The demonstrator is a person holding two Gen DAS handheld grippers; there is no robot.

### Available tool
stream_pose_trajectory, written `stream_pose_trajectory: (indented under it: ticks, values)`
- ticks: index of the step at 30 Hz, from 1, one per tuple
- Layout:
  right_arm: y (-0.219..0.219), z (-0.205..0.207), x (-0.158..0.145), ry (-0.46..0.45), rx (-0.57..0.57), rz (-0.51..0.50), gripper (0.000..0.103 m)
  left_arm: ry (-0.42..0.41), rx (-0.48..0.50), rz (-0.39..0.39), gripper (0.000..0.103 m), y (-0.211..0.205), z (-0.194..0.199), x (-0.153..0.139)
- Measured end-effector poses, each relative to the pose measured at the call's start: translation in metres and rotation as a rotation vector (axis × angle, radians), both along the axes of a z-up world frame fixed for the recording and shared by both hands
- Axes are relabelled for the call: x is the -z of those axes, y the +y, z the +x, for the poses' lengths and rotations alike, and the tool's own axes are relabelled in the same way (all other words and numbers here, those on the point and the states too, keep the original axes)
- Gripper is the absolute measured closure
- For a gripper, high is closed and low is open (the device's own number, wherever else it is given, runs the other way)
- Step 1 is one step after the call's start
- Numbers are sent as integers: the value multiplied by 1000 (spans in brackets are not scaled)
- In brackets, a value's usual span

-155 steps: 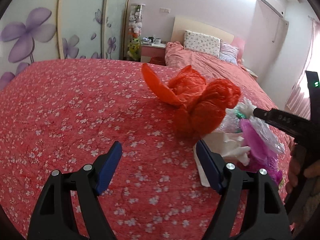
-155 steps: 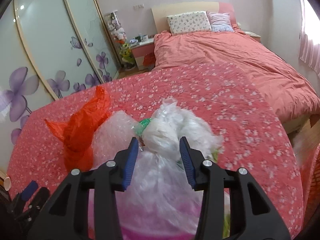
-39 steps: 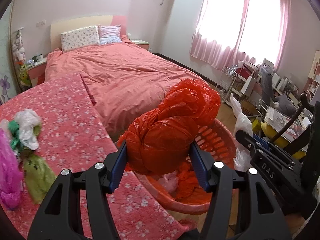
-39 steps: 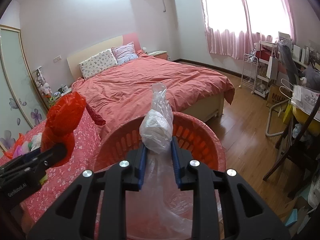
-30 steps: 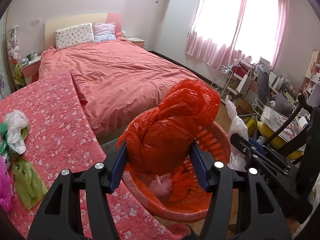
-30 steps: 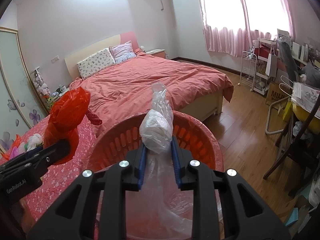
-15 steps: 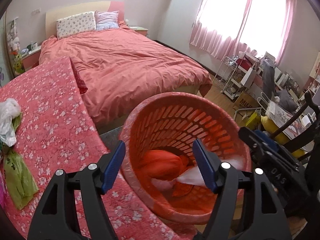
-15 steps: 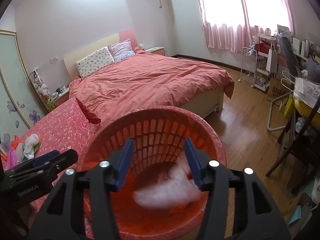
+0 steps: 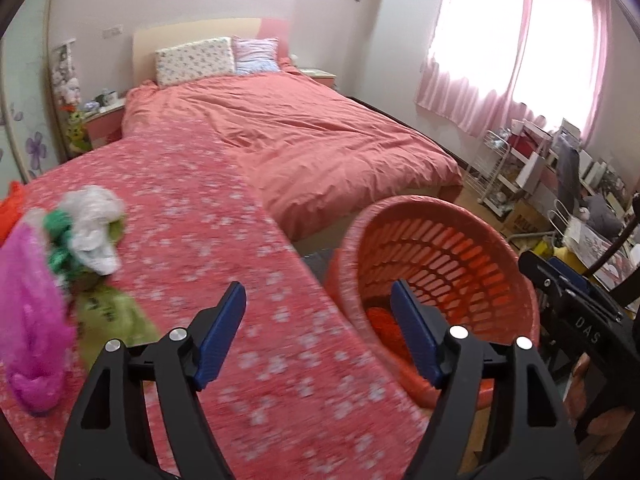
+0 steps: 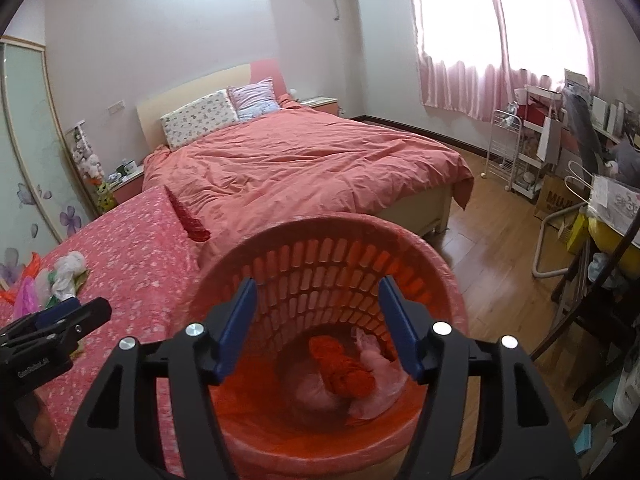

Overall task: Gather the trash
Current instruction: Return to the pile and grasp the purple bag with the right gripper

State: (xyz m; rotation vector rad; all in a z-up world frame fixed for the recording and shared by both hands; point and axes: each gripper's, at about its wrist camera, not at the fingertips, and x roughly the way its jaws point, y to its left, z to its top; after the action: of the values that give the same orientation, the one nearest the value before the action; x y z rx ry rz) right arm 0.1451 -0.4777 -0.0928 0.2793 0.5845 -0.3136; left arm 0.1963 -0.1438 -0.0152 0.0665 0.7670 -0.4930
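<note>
Trash [image 10: 344, 376] you dropped lies in the basket [image 10: 436, 264]; more bags [image 9: 36, 312] wait at the table's [image 9: 208, 216] left edge. Both claws, left [image 9: 318, 332] and right [image 10: 318, 326], have just been opening and hold nothing. Next, reach back for the bags.

Bedroom: bed [image 10: 304, 168] with salmon duvet against the pale wall [image 10: 160, 40]; right of the bed, pink-curtained bright window [image 10: 500, 40], wooden floor [image 10: 492, 232], white wire rack [image 10: 504, 152]; left, nightstand [image 10: 128, 184].

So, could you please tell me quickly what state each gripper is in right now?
Left gripper: open, holding nothing, fingers just been opening.
Right gripper: open, empty, fingers just been opening over the basket.
</note>
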Motion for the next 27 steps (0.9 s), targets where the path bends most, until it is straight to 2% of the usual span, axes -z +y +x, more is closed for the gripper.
stream_pose_trajectory:
  ticks: [9,15,23,27]
  values:
    - [68,11,-14,-7,-134,-33,41,-38,-125,-12,29,72,-3,-15]
    - [134,18,-29,-27,-261,-41,41,-86,-226,-16,29,130,-10,-27]
    - [232,29,-36,-30,-444,-44,41,-123,-434,-9,28,227,-16,-30]
    - [281,30,-33,-22,-530,-50,41,-106,-525,-22,28,267,-19,-26]
